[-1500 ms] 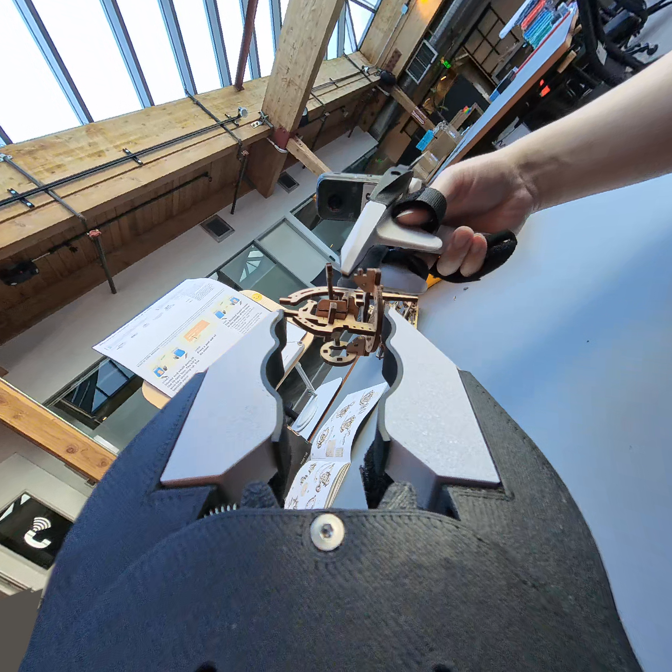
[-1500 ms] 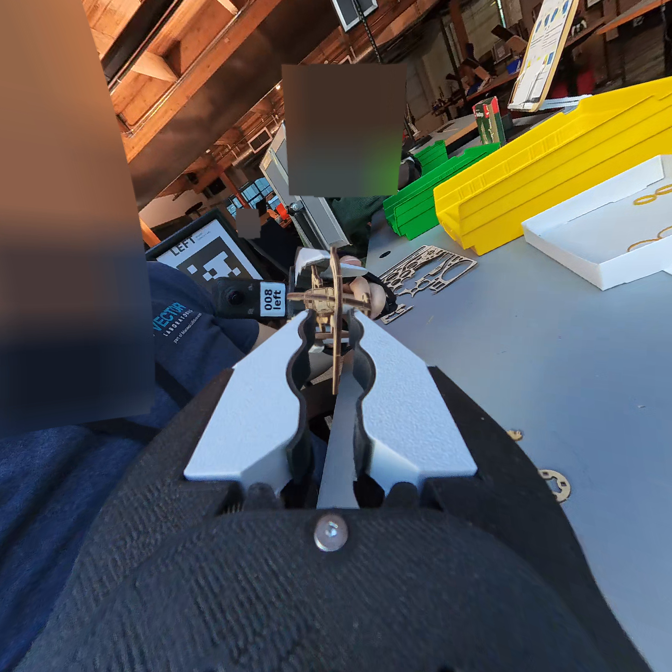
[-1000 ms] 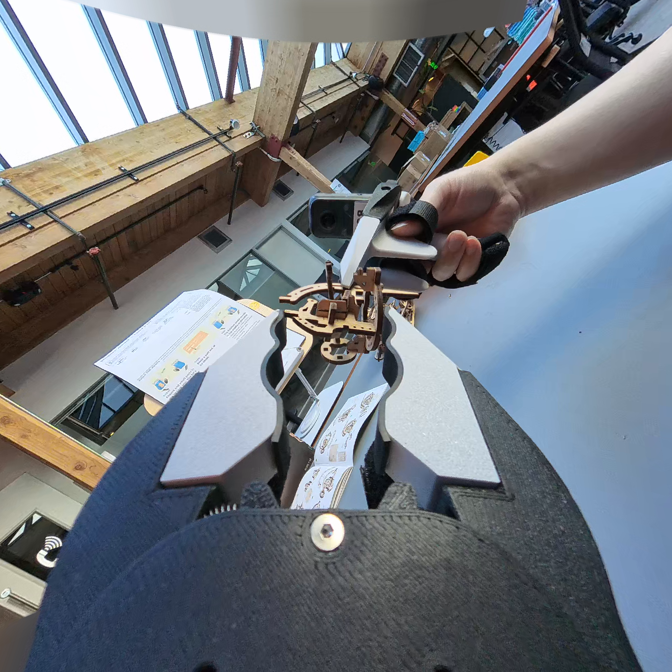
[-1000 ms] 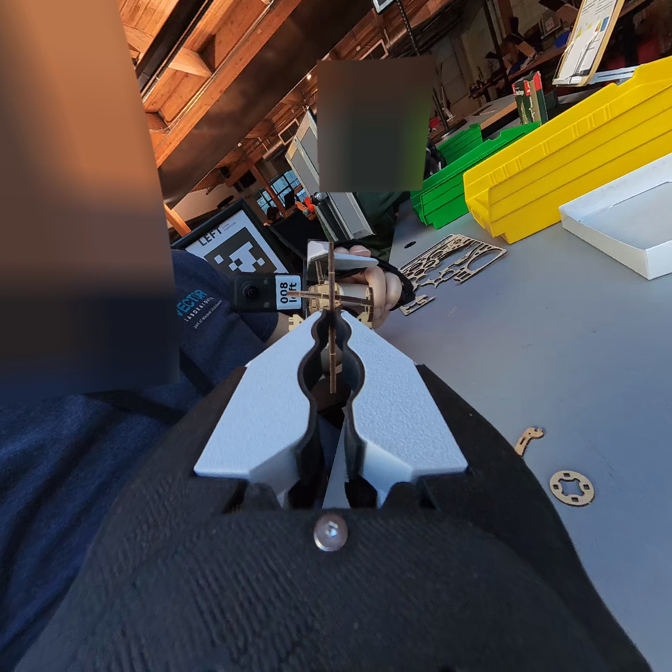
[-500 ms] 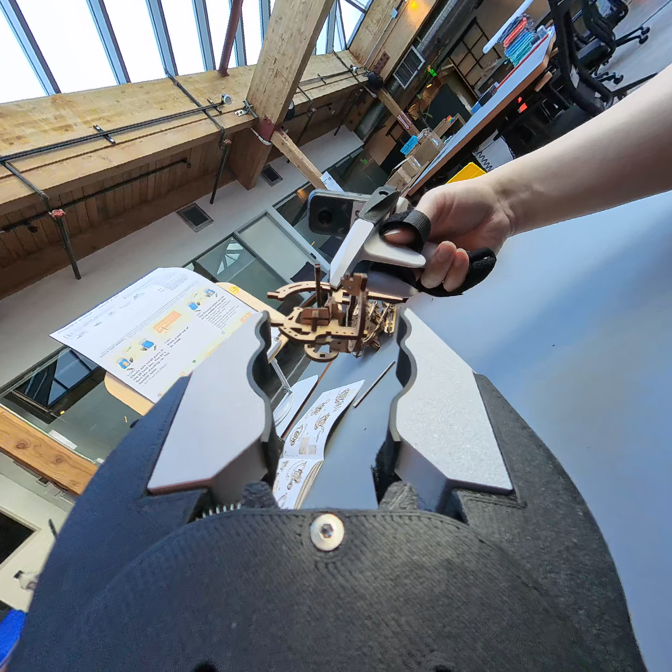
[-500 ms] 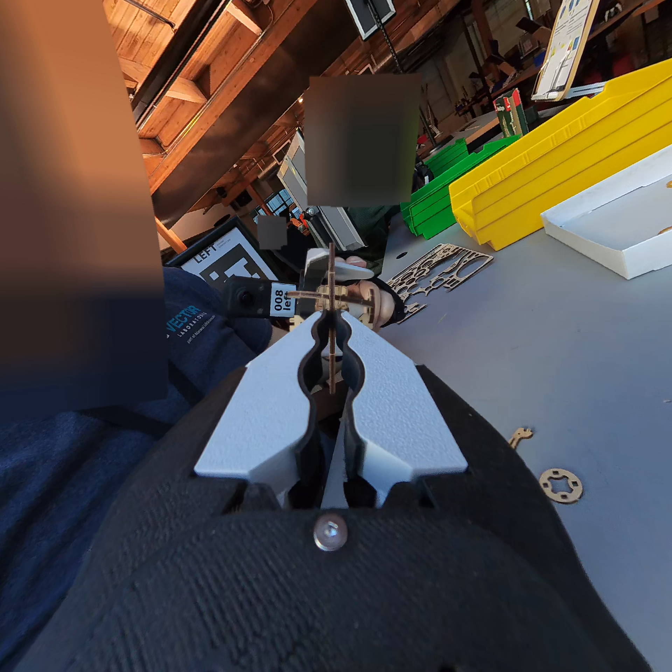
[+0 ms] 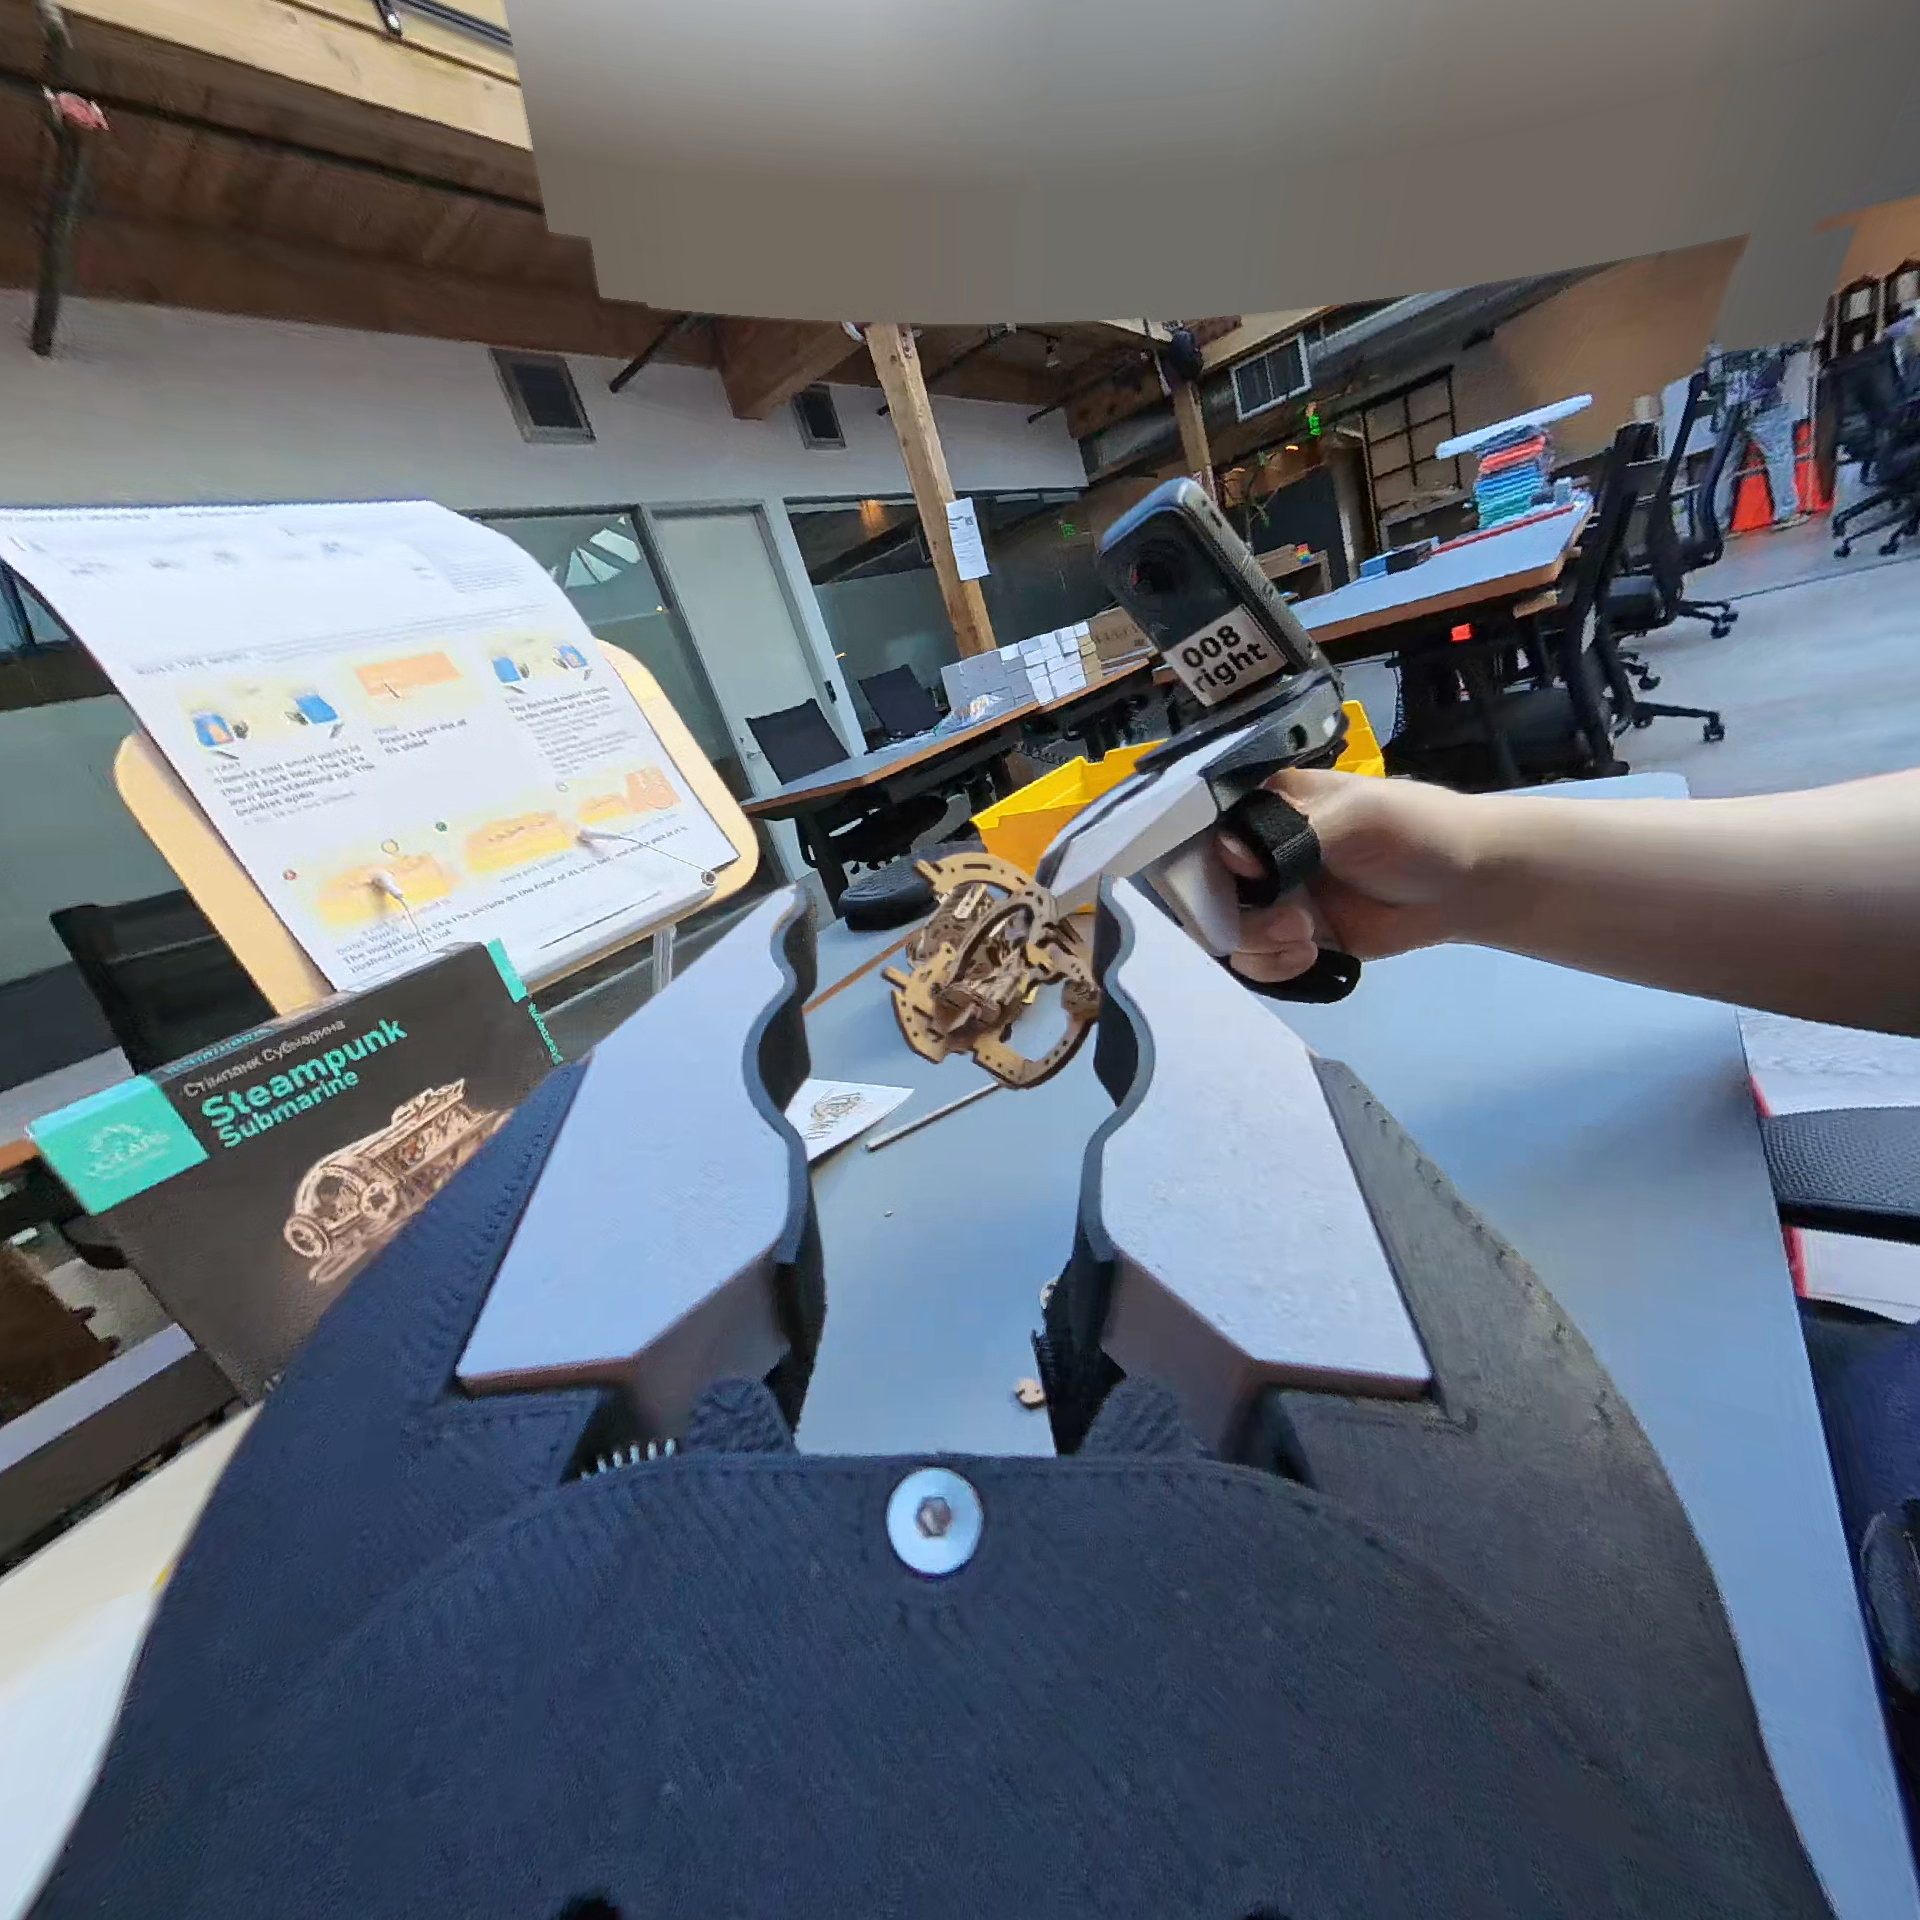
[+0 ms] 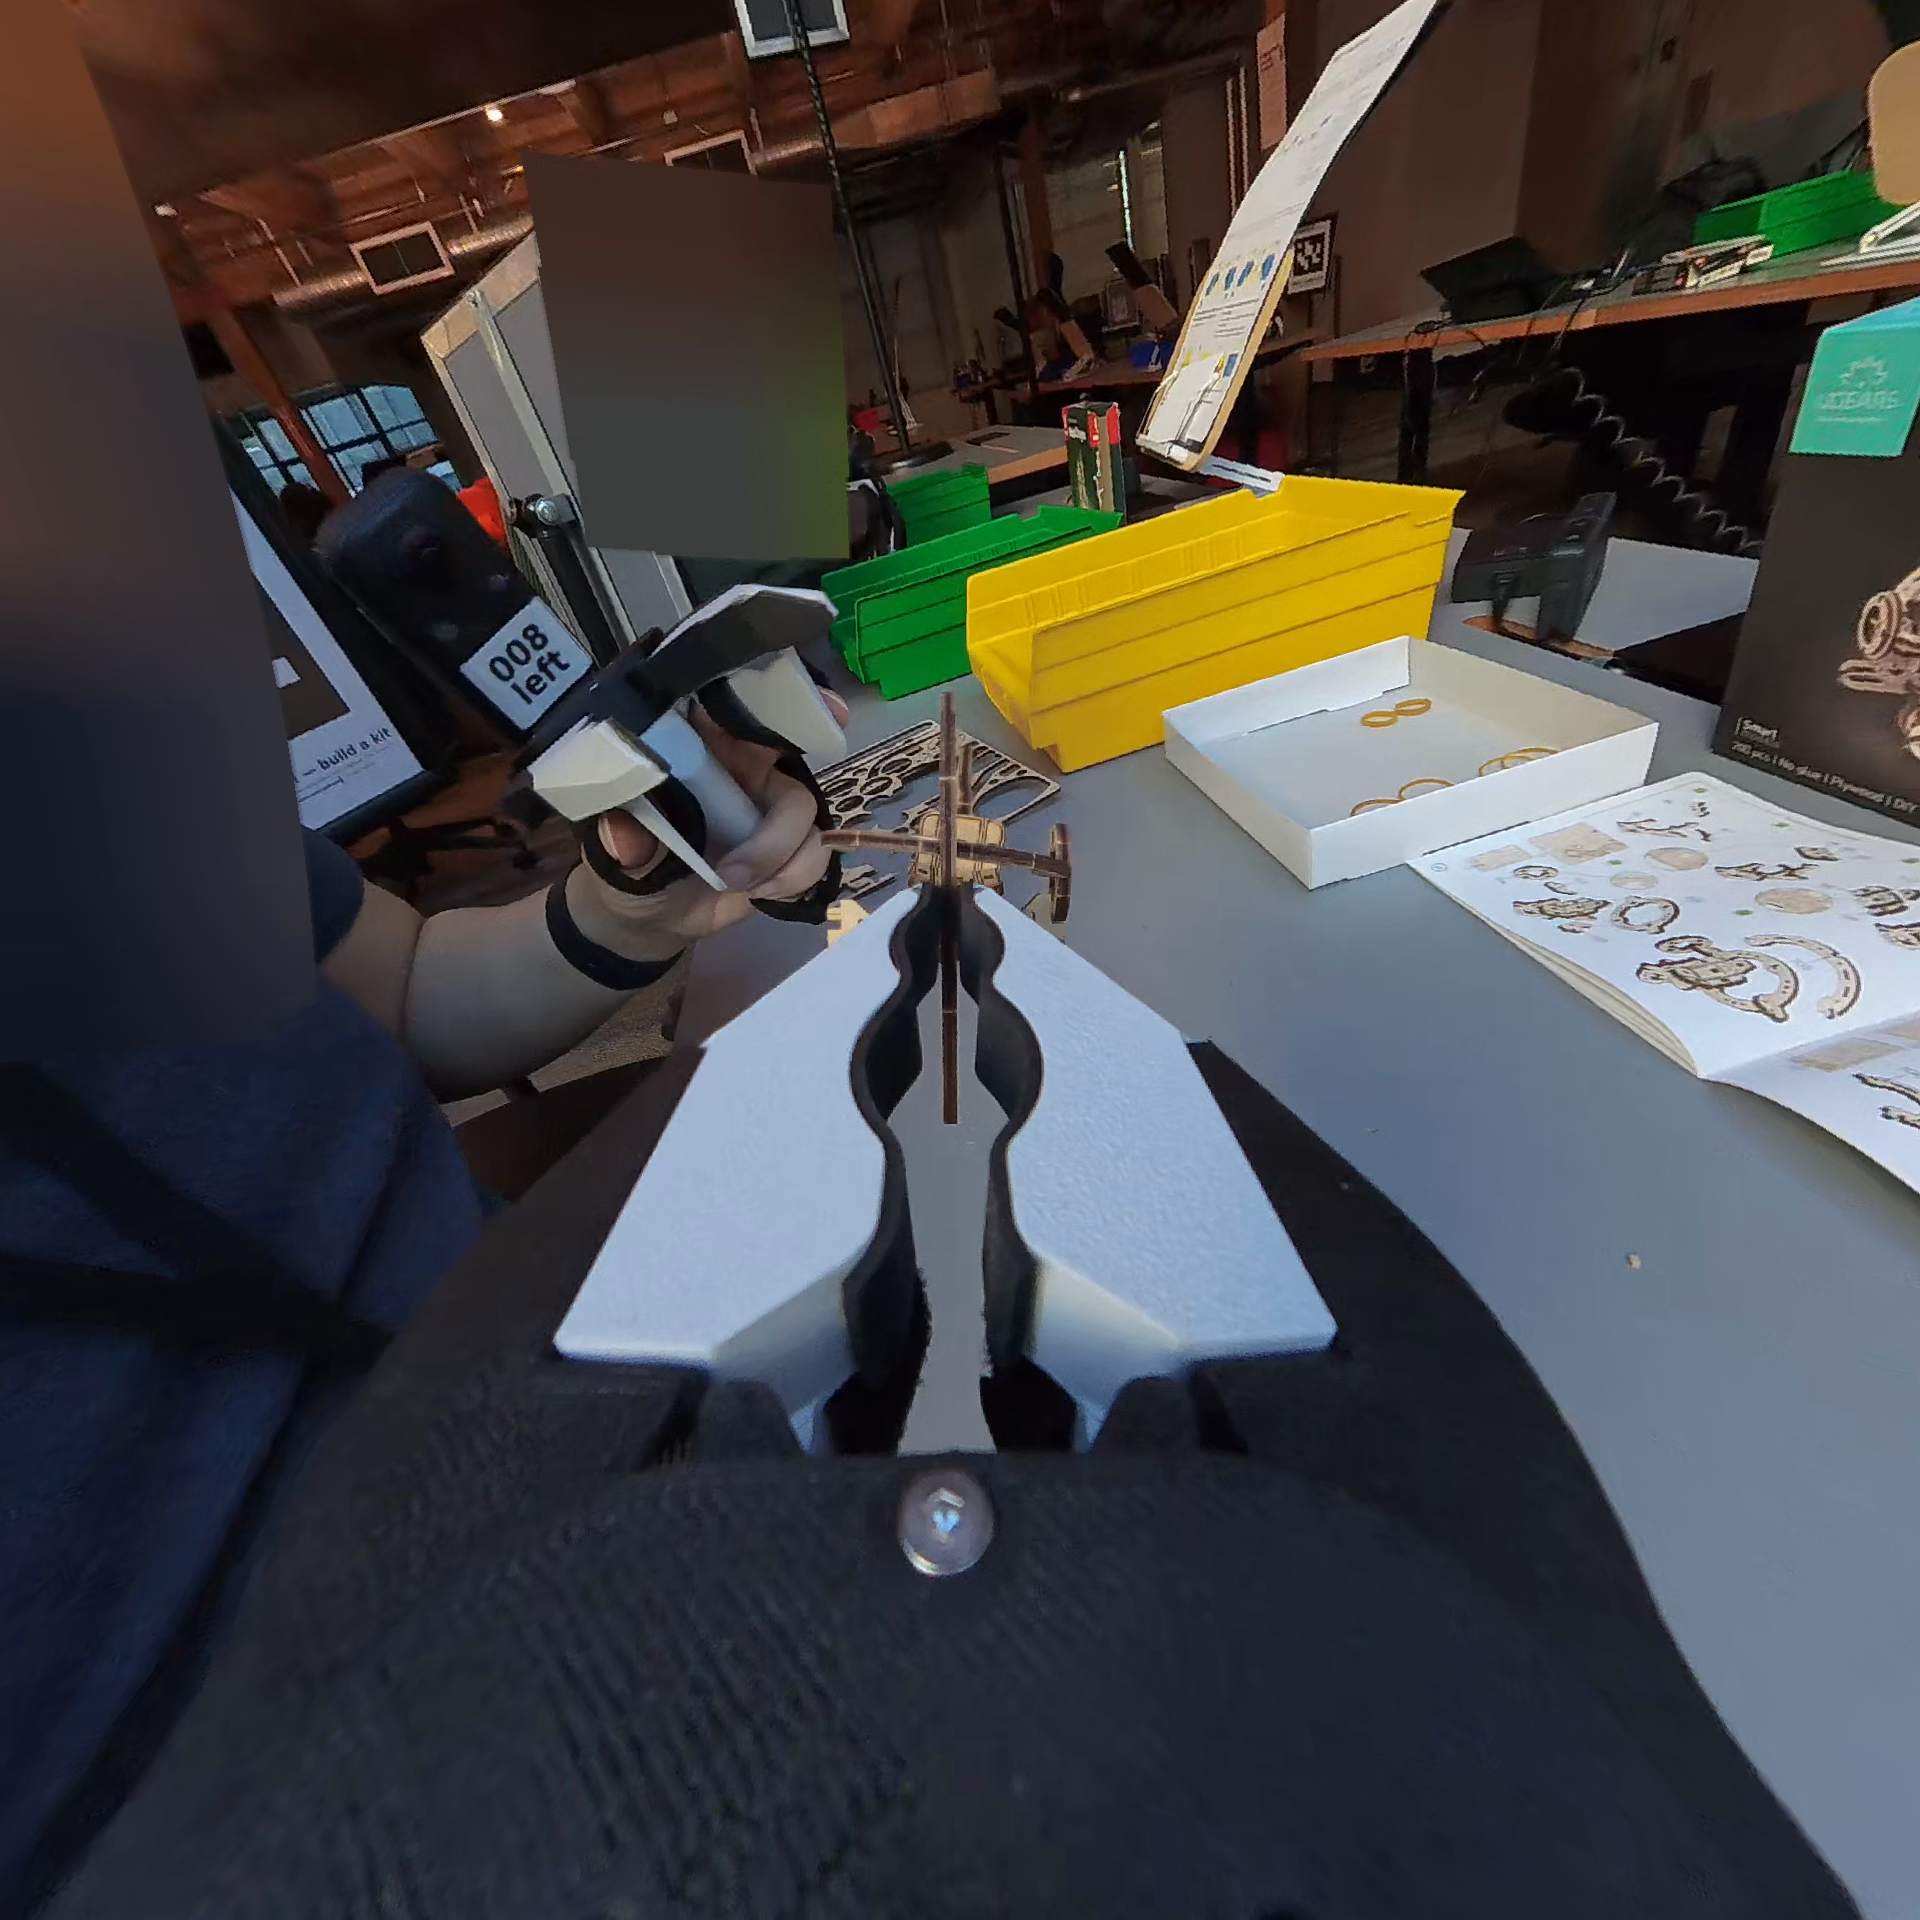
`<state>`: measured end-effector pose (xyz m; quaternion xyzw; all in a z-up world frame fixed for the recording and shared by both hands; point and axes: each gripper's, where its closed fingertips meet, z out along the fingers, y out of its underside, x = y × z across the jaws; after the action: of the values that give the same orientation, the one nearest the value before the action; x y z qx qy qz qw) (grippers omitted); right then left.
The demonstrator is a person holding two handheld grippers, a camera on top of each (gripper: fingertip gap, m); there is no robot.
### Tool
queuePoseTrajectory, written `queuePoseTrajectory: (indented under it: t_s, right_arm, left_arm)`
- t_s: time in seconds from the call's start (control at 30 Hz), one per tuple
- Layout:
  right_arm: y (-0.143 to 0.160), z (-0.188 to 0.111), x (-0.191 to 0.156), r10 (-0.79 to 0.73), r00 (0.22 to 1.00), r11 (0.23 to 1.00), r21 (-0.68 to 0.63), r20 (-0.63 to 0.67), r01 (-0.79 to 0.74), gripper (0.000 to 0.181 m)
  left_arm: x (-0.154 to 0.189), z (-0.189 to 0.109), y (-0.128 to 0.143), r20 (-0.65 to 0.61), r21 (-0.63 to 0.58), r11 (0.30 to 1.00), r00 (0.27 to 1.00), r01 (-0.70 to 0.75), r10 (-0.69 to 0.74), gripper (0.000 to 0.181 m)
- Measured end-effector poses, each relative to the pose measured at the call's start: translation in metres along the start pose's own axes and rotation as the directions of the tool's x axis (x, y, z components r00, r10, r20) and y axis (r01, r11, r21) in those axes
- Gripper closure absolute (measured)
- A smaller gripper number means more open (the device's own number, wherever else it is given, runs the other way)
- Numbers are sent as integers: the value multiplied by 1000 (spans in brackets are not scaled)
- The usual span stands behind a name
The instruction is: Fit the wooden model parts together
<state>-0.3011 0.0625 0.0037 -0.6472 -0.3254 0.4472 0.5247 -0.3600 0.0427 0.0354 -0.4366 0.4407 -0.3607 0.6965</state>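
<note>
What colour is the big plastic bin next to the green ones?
Bright yellow. The yellow bin shows best in the right wrist view, beside the green bins.
</note>
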Motion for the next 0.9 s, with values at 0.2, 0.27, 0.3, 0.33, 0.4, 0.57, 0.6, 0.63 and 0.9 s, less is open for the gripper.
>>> queuePoseTrajectory:
  t_s: [0.2, 0.27, 0.3, 0.33, 0.4, 0.57, 0.6, 0.63, 0.9]
  right_arm:
    - [18, -5, 3, 104, 990, 994, -51, 90, -100, 180]
    - [32, -11, 7, 103, 985, 991, -99, 135, -90, 180]
    - [39, -15, 10, 99, 983, 989, -121, 156, -80, 180]
    - [43, -19, 15, 101, 981, 988, -131, 167, -79, 180]
    - [49, -28, 27, 142, 972, 983, -146, 189, -115, 180]
    - [43, -49, 47, 204, 939, 976, -128, 276, -174, 180]
    - [42, -52, 50, 211, 933, 975, -133, 293, -178, 180]
    - [43, -55, 51, 217, 925, 973, -144, 313, -179, 180]
    - [45, -57, 53, 346, 818, 936, -235, 459, -264, 180]
  left_arm:
    - [-10, -5, 32, -12, -100, 984, 989, 147, -149, 136]
    - [-16, -8, 50, 9, -167, 971, 985, 172, -173, 138]
    - [-17, -9, 58, 1, -205, 962, 982, 183, -186, 140]
    - [-16, -11, 67, -10, -247, 949, 979, 194, -203, 140]
    - [-9, -12, 85, -63, -348, 917, 970, 198, -233, 140]
    - [7, -13, 119, -183, -494, 862, 957, 110, -227, 149]
    - [11, -12, 125, -210, -507, 856, 949, 100, -236, 149]
    - [15, -11, 132, -241, -524, 846, 937, 92, -252, 149]
    - [26, 3, 169, -471, -575, 813, 848, -88, -241, 145]
